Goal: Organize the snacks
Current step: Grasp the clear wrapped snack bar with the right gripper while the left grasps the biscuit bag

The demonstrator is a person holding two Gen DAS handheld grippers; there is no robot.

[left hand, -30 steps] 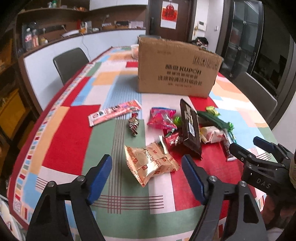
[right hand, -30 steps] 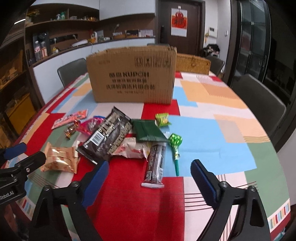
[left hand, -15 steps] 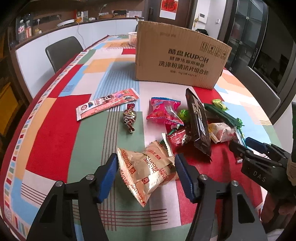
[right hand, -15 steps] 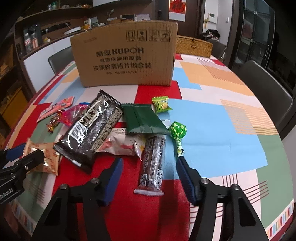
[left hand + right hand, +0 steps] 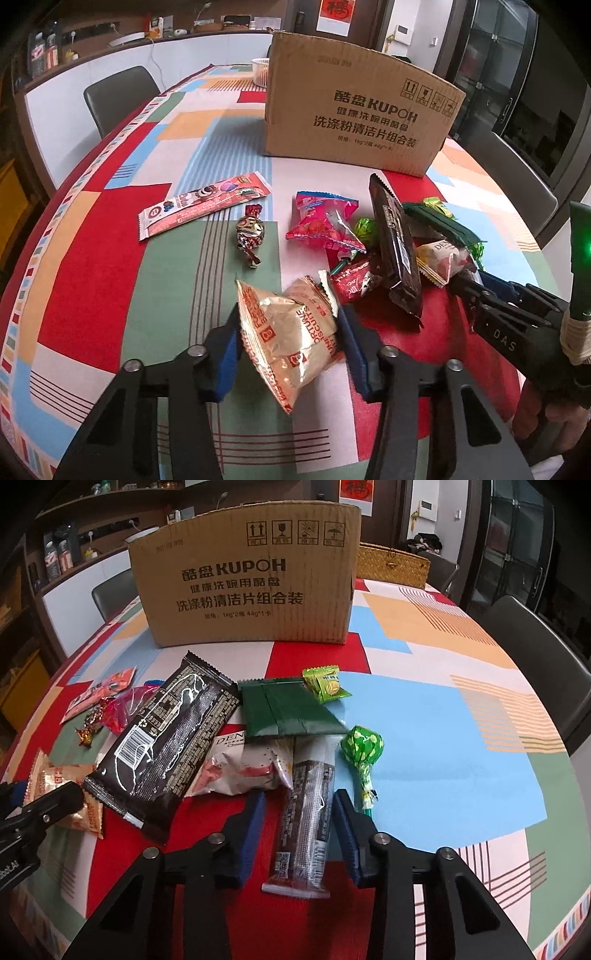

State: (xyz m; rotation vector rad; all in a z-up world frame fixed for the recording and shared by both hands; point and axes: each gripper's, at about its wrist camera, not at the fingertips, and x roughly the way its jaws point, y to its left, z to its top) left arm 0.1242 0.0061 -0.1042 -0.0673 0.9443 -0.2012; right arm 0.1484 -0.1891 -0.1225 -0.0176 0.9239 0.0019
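Snacks lie scattered on a colourful tablecloth in front of a cardboard box, which also shows in the right wrist view. My left gripper has its blue pads pressed against both sides of a gold biscuit packet. My right gripper straddles a dark clear-wrapped bar; the jaws stand close to it with small gaps on both sides. A big black chocolate packet, a dark green packet and a green lollipop lie nearby.
A pink strip packet, a foil candy, a red sweets bag and a white packet lie on the cloth. A small green candy sits by the box. A woven basket and chairs stand around.
Both grippers moved forward and down and narrowed. The left jaws have closed onto the gold packet; the right jaws have come in around the dark bar.
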